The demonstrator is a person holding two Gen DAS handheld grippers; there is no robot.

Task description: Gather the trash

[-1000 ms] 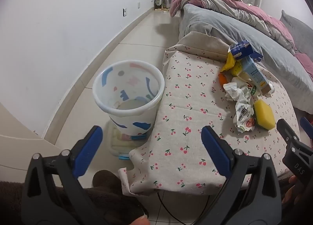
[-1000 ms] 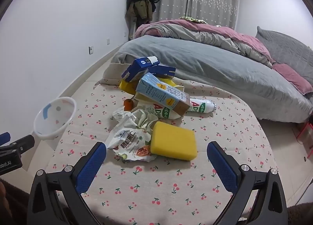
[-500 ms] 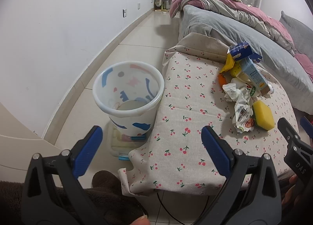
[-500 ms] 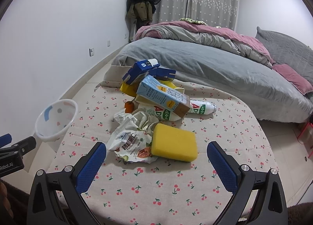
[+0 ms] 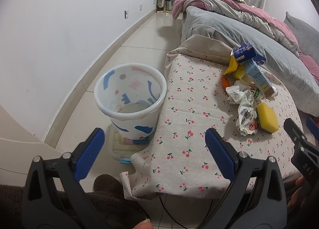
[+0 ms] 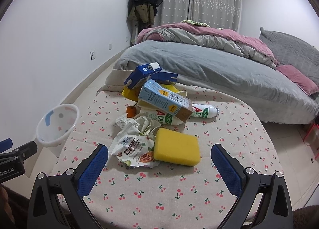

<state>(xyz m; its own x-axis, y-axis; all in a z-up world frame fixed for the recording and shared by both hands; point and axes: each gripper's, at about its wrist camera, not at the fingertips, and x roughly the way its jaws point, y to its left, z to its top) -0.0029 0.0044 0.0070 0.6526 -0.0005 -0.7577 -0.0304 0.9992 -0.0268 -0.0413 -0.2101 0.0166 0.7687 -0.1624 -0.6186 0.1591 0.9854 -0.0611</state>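
Right gripper (image 6: 159,165): you hold it spread wide, empty, facing the yellow sponge (image 6: 177,149) as if lining up a first pick.
Left gripper (image 5: 154,145): spread, empty, near the bin (image 5: 130,99).
Trash: heaped behind the sponge, bin well apart beside the table.
Surface: cherry-print tablecloth (image 6: 179,195); bed (image 6: 209,65) beyond.

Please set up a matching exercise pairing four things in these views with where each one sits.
Things:
1. yellow sponge
2. patterned bin
3. dark blue box
4. pecan snack wrapper

Places:
A. on the floor beside the table
B. on top of the trash pile, at its far end
C. nearest the right gripper, right of the wrapper
D. flat on the cloth, left of the sponge

Pairs: 1-C, 2-A, 3-B, 4-D
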